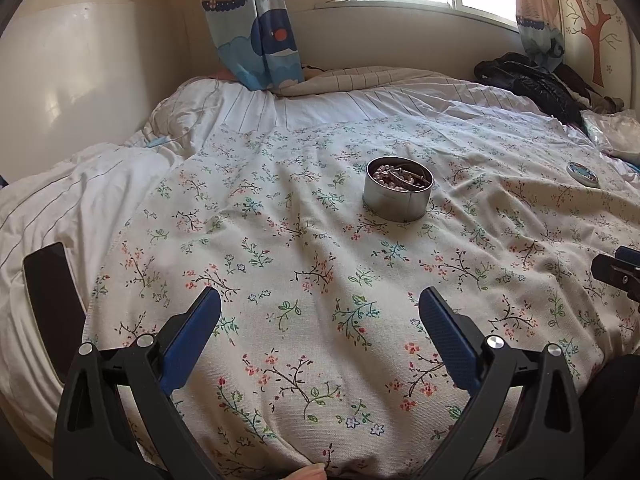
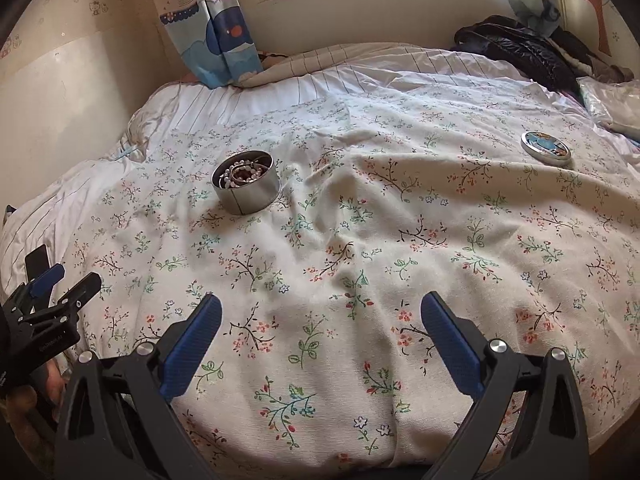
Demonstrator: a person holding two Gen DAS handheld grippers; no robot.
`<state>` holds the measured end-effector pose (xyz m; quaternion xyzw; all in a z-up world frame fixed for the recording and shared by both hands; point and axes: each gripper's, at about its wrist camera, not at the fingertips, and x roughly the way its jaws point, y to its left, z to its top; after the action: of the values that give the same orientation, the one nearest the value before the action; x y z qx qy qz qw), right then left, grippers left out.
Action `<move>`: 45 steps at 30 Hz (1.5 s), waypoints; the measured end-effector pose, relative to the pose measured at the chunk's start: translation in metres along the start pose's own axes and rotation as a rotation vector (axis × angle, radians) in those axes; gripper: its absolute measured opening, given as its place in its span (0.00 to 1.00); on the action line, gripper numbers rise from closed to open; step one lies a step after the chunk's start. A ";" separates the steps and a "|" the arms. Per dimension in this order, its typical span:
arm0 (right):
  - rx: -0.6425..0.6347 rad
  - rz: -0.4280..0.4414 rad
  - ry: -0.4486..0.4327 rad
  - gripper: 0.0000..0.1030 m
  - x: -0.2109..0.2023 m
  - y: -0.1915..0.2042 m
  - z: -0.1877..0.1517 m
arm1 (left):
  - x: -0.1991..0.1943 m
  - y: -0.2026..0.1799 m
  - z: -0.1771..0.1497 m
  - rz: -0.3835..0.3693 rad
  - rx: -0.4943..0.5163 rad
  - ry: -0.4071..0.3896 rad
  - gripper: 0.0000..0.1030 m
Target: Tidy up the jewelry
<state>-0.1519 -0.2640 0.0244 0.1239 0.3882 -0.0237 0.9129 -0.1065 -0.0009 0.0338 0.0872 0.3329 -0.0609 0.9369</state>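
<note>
Both claws, left (image 1: 320,320) and right (image 2: 320,324), hang apart and empty. Jewelry (image 2: 242,172) fills the tin (image 2: 246,192); fetching the lid (image 2: 546,148) seems next.

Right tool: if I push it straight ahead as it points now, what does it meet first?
Probably only the floral bedspread. The open right tool aims between the round silver tin of beaded jewelry, off to its left, and the round illustrated lid, far right. Depth is uncertain.
</note>
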 end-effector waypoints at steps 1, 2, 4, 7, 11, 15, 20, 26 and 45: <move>0.000 0.000 0.000 0.93 0.000 0.000 0.000 | 0.000 0.000 0.000 -0.001 -0.001 0.001 0.93; 0.000 0.000 0.000 0.93 0.000 0.000 0.000 | 0.000 0.000 0.000 -0.001 -0.001 0.000 0.93; -0.001 -0.002 0.001 0.93 0.000 0.000 0.000 | 0.000 0.000 0.000 0.000 -0.001 0.000 0.93; -0.008 -0.009 0.002 0.93 0.001 0.000 0.000 | 0.000 -0.001 0.000 0.000 -0.001 0.000 0.93; -0.015 -0.017 0.006 0.93 0.002 0.002 -0.001 | 0.000 0.000 0.000 -0.001 -0.003 0.000 0.93; -0.016 -0.018 0.006 0.93 0.002 0.002 -0.001 | 0.001 0.000 0.000 -0.002 -0.005 -0.001 0.93; -0.016 -0.018 0.006 0.93 0.002 0.002 -0.001 | 0.001 -0.001 -0.001 -0.004 -0.008 -0.001 0.93; -0.017 -0.018 0.007 0.93 0.002 0.002 -0.001 | 0.001 -0.002 -0.002 -0.004 -0.009 -0.001 0.93; -0.016 -0.018 0.007 0.93 0.002 0.003 -0.001 | 0.002 -0.001 -0.001 -0.006 -0.010 0.001 0.93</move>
<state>-0.1507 -0.2612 0.0232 0.1130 0.3927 -0.0285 0.9123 -0.1062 -0.0021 0.0313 0.0816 0.3337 -0.0618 0.9371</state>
